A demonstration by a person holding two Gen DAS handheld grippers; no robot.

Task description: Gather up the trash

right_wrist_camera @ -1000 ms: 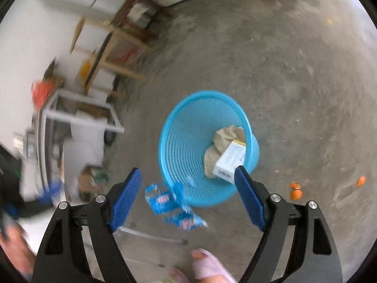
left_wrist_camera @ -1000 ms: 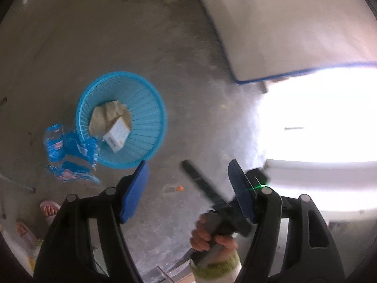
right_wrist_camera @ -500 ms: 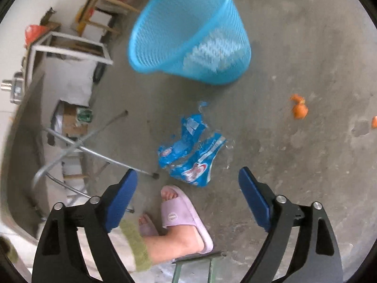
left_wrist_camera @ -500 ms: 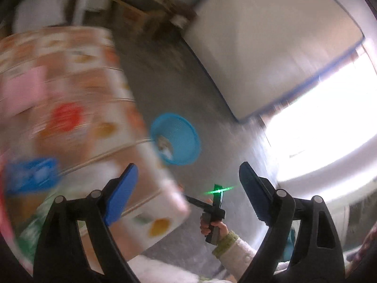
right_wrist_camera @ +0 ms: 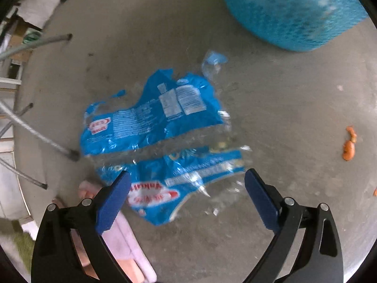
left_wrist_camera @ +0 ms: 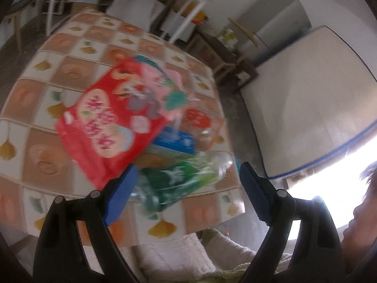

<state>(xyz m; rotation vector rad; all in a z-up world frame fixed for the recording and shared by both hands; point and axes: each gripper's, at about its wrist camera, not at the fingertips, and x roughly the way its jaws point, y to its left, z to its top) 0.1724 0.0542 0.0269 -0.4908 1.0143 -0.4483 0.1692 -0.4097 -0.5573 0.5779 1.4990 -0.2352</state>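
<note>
Right view, nearest: our right gripper [right_wrist_camera: 186, 195] points steeply down at the concrete floor [right_wrist_camera: 282, 108], jaws wide and opening, nothing pinched. Between and just past the fingers lies a torn blue wrapper [right_wrist_camera: 160, 127], flat on the floor, part clear film. A foot in a pink slipper [right_wrist_camera: 127, 235] sits under the left finger, touching the wrapper's near edge. Thin metal legs [right_wrist_camera: 37, 136] stand just left of the wrapper. Orange scraps [right_wrist_camera: 348, 148] lie well apart to the right, open floor between. Farthest, the blue mesh basket [right_wrist_camera: 294, 11] stands beyond the wrapper; its contents cannot be seen from here.

Left view: our left gripper [left_wrist_camera: 186, 191] tilts down over a table with a patterned cloth [left_wrist_camera: 47, 94], jaws spread wide, empty. Just beyond the fingers a green packet [left_wrist_camera: 174, 179] lies near the table's edge, then a blue box [left_wrist_camera: 176, 141], then a red bag [left_wrist_camera: 106, 122]. A white-sleeved arm [left_wrist_camera: 176, 254] shows below the table edge.
</note>
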